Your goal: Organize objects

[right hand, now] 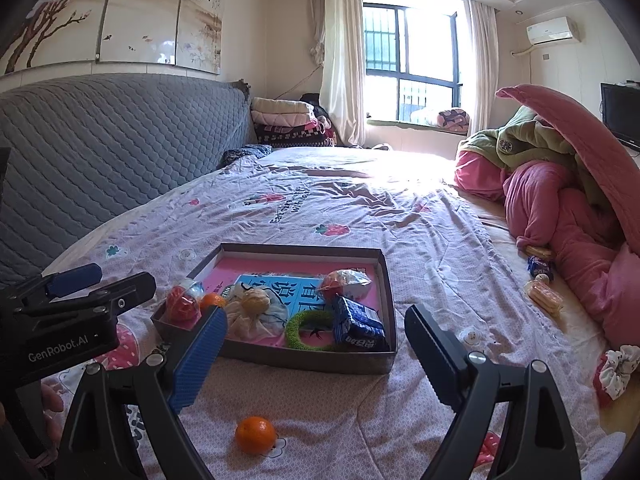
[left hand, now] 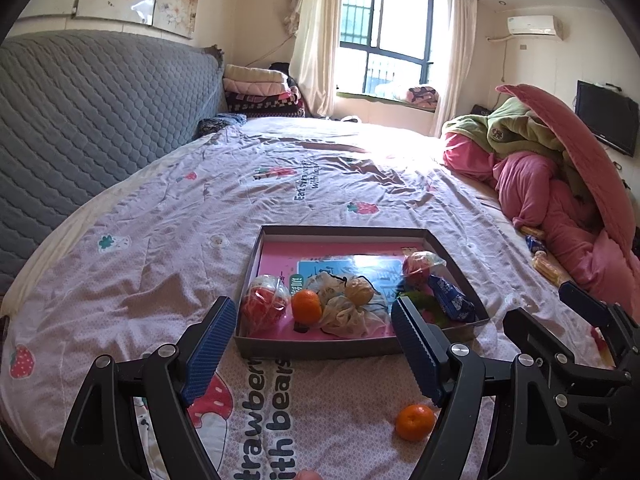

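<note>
both grippers' fingers spread wide, empty, green ring (right hand: 310,330) clearest in right view

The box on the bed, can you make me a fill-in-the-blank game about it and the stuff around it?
1. The loose orange lies on the bedsheet, ____ the box.
2. The ring inside the box is colored ____.
3. Both the left gripper and the right gripper have their fingers ____ and hold nothing.
4. Counting both, you can see ____ oranges; one sits in the box.

Missing words: outside; green; open; two
</note>
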Available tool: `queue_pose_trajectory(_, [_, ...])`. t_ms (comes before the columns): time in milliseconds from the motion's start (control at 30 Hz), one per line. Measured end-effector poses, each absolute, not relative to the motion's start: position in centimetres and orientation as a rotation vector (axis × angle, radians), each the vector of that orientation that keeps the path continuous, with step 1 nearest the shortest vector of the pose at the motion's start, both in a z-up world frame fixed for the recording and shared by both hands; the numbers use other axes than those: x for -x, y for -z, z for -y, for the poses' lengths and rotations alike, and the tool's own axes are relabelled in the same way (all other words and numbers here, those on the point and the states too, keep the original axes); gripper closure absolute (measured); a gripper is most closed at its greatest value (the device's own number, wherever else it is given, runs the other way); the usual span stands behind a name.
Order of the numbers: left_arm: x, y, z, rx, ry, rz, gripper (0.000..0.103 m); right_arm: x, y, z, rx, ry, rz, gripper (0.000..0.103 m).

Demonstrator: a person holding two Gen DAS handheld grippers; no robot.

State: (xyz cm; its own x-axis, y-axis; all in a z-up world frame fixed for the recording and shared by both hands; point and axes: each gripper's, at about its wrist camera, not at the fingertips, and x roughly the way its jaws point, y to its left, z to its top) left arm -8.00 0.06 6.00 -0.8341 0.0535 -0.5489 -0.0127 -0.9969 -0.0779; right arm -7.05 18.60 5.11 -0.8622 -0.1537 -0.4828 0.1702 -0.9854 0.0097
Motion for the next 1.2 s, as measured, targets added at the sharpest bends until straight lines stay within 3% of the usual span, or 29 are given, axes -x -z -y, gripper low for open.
queue_pose_trajectory(1200, [5.7, -2.5, -0.1, 0.961, -2.943, 0.08, 0.022, 5.0, -1.4, -19.2, -0.847, 2.864, -0.038, 0.013])
